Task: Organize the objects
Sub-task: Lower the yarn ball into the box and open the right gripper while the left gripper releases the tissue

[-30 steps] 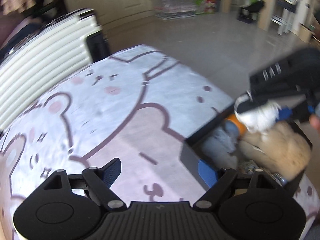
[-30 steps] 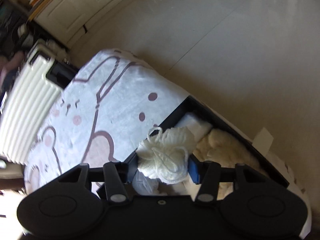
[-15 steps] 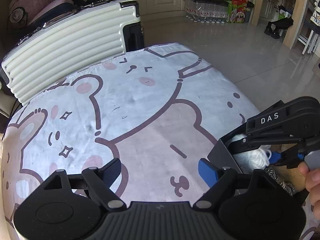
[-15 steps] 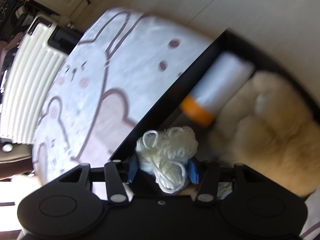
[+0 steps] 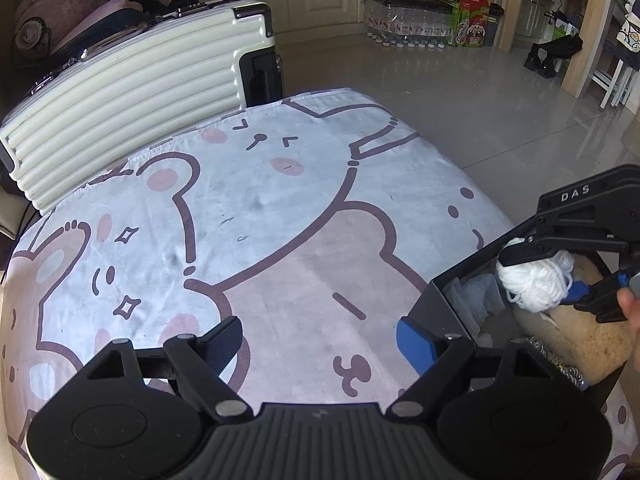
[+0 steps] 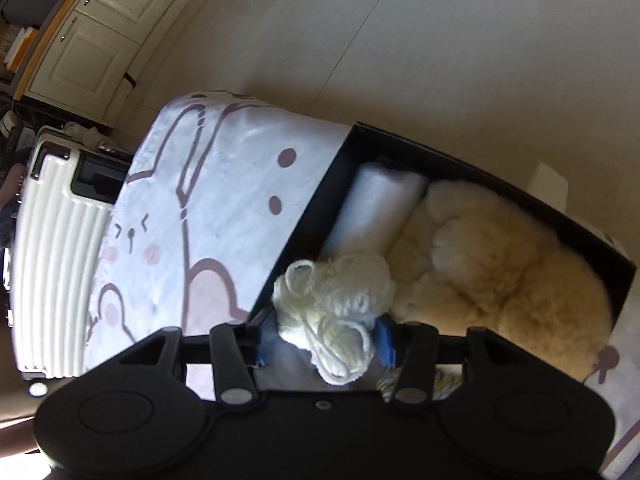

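Note:
My right gripper [image 6: 325, 342] is shut on a ball of white yarn [image 6: 336, 308] and holds it just above the near end of a black box [image 6: 308, 216]. The left wrist view shows the same yarn [image 5: 536, 284] in the right gripper [image 5: 548, 276] over the box [image 5: 436, 304]. Inside the box lie a fluffy cream plush [image 6: 500, 272] and a white plastic roll [image 6: 372, 208]. My left gripper [image 5: 320, 338] hangs open over the bear-print blanket [image 5: 260, 216], left of the box, with nothing between its fingers.
A white ribbed suitcase [image 5: 132, 92] stands along the blanket's far left edge. A metal chain [image 5: 560, 368] lies in the box's near corner. Beyond the blanket are tiled floor [image 5: 460, 92], cabinets and packs of bottles [image 5: 408, 20]. A hand [image 5: 630, 304] holds the right gripper.
The right gripper, still holding the yarn, swung over the box and sank toward its near end. The left gripper's view swung and steadied over the blanket; its jaws stayed open.

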The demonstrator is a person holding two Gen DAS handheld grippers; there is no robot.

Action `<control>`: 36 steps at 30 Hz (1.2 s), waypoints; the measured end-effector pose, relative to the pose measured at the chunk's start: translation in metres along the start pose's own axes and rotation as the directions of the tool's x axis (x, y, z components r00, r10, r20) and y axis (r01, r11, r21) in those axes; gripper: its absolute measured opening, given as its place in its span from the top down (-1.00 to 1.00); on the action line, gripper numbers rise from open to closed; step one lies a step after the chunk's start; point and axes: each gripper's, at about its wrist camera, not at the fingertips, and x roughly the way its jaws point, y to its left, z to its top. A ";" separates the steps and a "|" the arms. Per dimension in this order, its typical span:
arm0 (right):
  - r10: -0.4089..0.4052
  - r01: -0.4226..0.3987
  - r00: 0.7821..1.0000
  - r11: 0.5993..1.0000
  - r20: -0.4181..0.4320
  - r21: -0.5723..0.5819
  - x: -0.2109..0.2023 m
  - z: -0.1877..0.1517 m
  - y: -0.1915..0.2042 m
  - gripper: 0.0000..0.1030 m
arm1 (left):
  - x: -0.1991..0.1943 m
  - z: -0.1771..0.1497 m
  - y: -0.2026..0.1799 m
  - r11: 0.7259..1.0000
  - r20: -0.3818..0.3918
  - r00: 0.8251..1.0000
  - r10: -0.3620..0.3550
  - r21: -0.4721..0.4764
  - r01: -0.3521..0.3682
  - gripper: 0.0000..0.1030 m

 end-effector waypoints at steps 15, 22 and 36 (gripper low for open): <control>0.019 -0.027 0.996 0.995 -0.083 -0.094 -0.004 0.000 0.012 -0.51 | 0.006 0.002 -0.005 1.000 -0.013 1.000 -0.007 0.010 0.007 -0.64; 0.009 -0.020 0.997 0.988 -0.075 -0.155 -0.013 0.012 0.010 -0.19 | 0.005 0.005 -0.011 1.000 -0.011 1.000 -0.006 0.009 0.006 -0.64; 0.052 -0.045 0.999 0.928 0.008 -0.371 -0.051 0.017 0.014 -0.22 | -0.018 0.007 -0.022 0.998 -0.003 1.000 0.016 -0.057 -0.016 -0.66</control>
